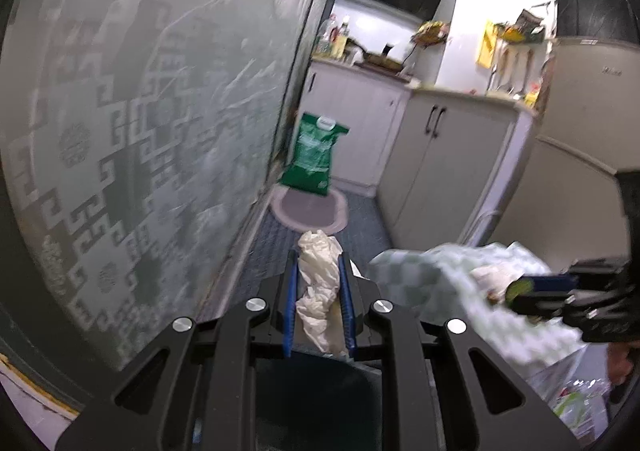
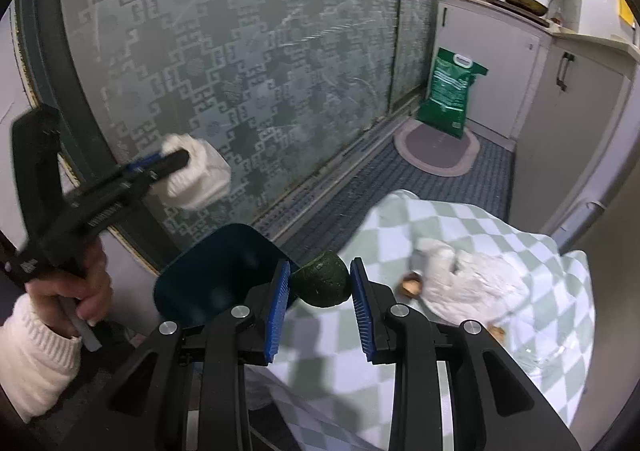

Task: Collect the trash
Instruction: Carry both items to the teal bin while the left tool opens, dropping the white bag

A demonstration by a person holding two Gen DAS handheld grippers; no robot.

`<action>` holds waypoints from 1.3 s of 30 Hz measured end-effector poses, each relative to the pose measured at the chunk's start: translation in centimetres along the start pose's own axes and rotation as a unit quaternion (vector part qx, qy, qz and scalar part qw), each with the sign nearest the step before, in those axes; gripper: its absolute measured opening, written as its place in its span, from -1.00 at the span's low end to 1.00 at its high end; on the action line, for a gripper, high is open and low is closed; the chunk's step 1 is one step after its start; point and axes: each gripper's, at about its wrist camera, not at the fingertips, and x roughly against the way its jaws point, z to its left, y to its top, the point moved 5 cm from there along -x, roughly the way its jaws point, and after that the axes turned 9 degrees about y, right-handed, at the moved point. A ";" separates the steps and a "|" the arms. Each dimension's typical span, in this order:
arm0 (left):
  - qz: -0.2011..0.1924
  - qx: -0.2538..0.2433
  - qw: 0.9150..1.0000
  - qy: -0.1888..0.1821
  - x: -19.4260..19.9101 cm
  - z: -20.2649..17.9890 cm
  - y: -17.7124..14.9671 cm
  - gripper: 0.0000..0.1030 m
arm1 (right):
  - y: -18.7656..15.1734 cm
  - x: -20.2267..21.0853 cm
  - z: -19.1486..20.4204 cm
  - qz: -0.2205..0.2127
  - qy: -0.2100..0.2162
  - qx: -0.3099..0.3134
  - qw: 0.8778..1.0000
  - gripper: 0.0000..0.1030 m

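Left claw (image 1: 318,293) grips tissue (image 1: 318,283) above seemingly dark bin (image 2: 216,271)

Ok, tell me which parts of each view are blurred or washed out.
Left wrist view: the right gripper and checked cloth smear with motion; the far kitchen wall is overexposed; the crumpled tissue stays sharp. Right wrist view: the left gripper is blurred; the dark green lump between the pads is crisp; fisheye bends the patterned glass door.

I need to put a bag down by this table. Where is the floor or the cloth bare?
Bare: the ribbed mat between the glass door and the checked cloth. Crowded: the cloth's right part, with crumpled paper and scraps.
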 end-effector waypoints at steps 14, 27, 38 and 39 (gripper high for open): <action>0.107 -0.052 0.992 0.032 -2.8 1.3 -3.6 -0.60 | 2.3 -3.1 4.1 0.014 0.056 -0.004 0.998 -0.40; 0.233 -0.083 0.968 0.041 -5.6 2.5 -8.4 -0.60 | 1.1 -7.2 4.7 0.083 0.068 -0.027 0.994 -0.40; 0.298 -0.101 0.948 0.044 -6.8 2.5 -11.0 -0.59 | 0.2 -9.4 5.2 0.124 0.072 -0.030 0.989 -0.40; 0.305 -0.102 0.946 0.045 -6.9 2.6 -11.3 -0.59 | 0.1 -9.6 5.4 0.127 0.074 -0.030 0.989 -0.40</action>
